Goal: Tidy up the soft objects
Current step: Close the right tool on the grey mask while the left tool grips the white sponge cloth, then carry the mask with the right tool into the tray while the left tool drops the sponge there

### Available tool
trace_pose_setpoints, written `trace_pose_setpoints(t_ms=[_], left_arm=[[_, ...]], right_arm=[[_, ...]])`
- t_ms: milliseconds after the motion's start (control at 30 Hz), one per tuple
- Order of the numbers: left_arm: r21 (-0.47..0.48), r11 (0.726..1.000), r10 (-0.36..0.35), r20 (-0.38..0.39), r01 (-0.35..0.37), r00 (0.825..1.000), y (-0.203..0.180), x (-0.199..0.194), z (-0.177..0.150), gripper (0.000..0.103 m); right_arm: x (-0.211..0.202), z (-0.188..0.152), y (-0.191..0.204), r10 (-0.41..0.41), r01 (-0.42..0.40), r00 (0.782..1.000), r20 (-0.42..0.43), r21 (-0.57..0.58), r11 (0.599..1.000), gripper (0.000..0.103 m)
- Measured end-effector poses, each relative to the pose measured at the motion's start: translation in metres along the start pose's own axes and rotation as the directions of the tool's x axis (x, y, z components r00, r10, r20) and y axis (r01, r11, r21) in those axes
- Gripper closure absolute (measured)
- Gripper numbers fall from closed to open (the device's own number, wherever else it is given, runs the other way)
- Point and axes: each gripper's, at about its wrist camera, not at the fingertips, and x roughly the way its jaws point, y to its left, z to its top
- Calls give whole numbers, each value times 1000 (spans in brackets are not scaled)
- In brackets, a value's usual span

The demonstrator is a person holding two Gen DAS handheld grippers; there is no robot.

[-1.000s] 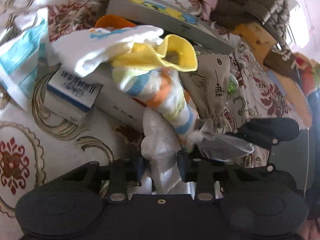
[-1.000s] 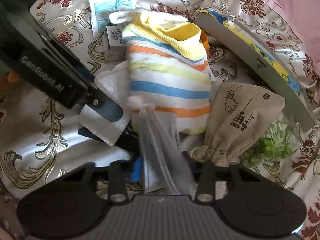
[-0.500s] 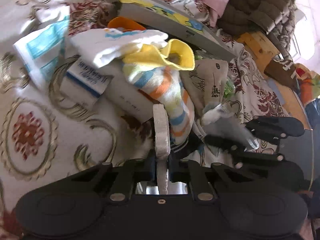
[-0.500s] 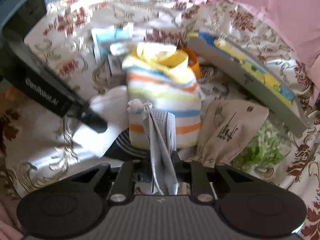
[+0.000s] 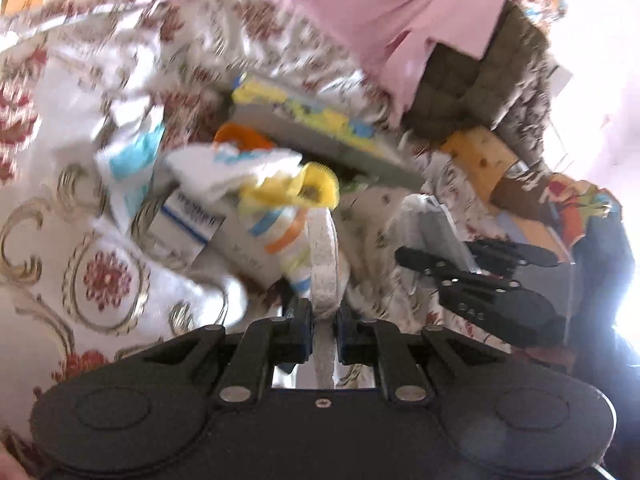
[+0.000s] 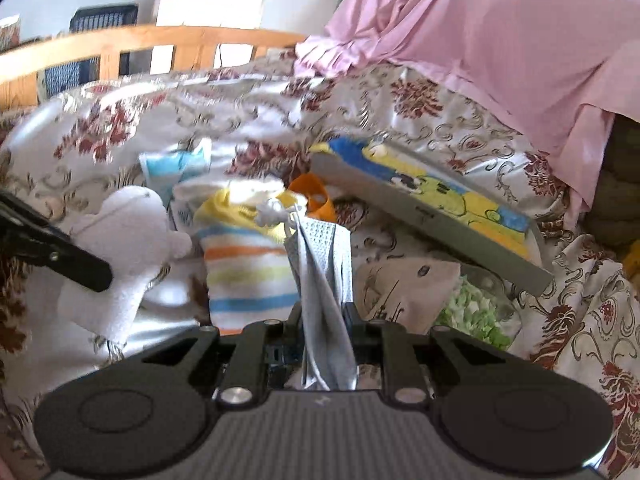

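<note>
Left gripper [image 5: 323,318] pinching a white fuzzy terry cloth [image 5: 323,256] edge-on, jaws pressed onto it, holding it raised above the floral satin bedspread [image 5: 80,264]. Right gripper [image 6: 323,322] clamping a grey waffle-textured face mask [image 6: 325,276], jaws closed on its bunched lower end, white ear loop knotted at the top. Lying on the bed between both: a yellow-cuffed sock striped in orange, blue and green [image 6: 250,268], a beige drawstring pouch [image 6: 404,288] just beside it, a grey-edged cartoon board book [image 6: 432,200] behind. Pink draped sheet [image 6: 500,28] hanging at the back.
</note>
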Motion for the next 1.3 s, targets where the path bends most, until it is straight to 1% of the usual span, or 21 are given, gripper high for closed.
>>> trace_pose_setpoints(t_ms=[100,167,233,333,433,500,567,600,667,733,800,867,933,1000,1067,1133,1200,1233,1300], left_arm=[[30,999,10,62,-12,998,-10,-3,14,91],[51,998,25,84,-29,996,-16,1,29,90],[61,998,26,101,-32,995,-22,11,49,90],[78,997,-4,138,-7,990,-30,35,83,90],[104,995,-10,158,-6,987,-40,64,116,90],[114,993,4,166,-23,986,-41,86,138,90],[114,992,26,169,-45,985,-38,111,161,90],[108,993,38,168,-57,985,-35,122,173,90],[88,993,63,163,-79,985,-30,145,193,90],[64,993,90,158,-101,983,-24,168,213,90],[27,993,108,130,-112,986,-17,190,229,90],[-8,992,123,90,-123,988,-10,210,241,90],[-53,992,116,17,-115,993,0,228,247,90],[-107,989,105,-20,-106,994,11,241,250,90],[-153,983,94,-54,-102,994,21,251,251,90],[-181,978,95,-82,-109,992,29,258,249,90],[-177,976,108,-96,-124,989,34,261,247,90],[-171,976,120,-101,-136,988,35,261,247,89],[-157,975,142,-115,-159,983,37,264,246,83]], right_arm=[[-7,3,-7,-6,4,999,53,40,999,82],[-8,7,-13,-34,29,996,87,59,998,82],[-6,13,-25,-69,57,992,109,105,993,82],[8,27,-53,-93,66,988,121,209,976,81],[26,43,-82,-104,41,981,163,349,936,81],[41,54,-100,-120,30,975,186,425,905,81],[62,64,-116,-138,28,971,196,477,879,81],[71,66,-124,-135,19,971,199,500,866,81],[96,70,-141,-105,-22,975,197,552,834,81],[121,74,-156,-100,-23,980,171,600,799,81],[141,78,-167,-92,-20,985,143,635,772,81],[154,83,-175,-83,-29,987,139,656,754,81],[166,86,-182,-68,-50,987,145,681,731,81],[176,83,-188,-52,-74,987,153,714,696,81],[185,80,-192,-47,-75,989,142,741,668,81],[192,79,-193,-41,-69,991,127,749,659,81],[200,81,-193,-31,-60,994,105,763,644,79],[204,80,-192,-24,-57,995,93,769,637,76],[211,81,-189,-3,-53,997,72,764,643,71]])
